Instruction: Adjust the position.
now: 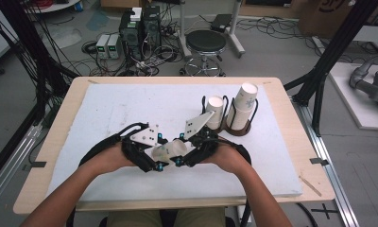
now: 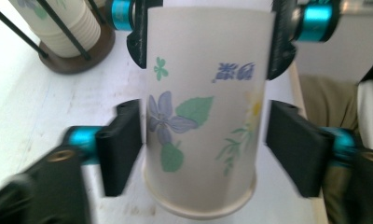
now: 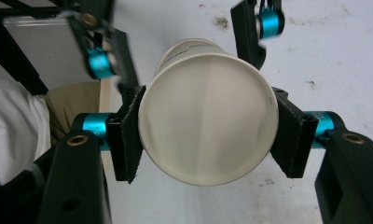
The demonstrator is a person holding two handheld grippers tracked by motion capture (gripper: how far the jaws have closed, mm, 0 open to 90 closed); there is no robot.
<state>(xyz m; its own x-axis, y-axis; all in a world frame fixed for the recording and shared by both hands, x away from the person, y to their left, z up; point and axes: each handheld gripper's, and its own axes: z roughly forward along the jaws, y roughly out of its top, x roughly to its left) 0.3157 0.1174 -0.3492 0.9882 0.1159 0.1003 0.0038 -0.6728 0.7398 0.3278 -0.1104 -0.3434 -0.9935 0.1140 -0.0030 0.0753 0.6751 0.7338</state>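
- Here, the left gripper (image 2: pixel 204 144) stands open around a cup (image 2: pixel 203 116), its rim cut off below.
- The right gripper (image 3: pixel 207 135) clamps the cup's base.
- White mat (image 1: pixel 130 106), cabled floor at top.

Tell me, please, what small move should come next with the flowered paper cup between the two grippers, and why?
Probably draw the left gripper straight back off the paper cup. Its jaws stand slightly apart from the cup's sides, while the right gripper has its pads pressed against the cup on both sides, so the right one seems to carry it alone.
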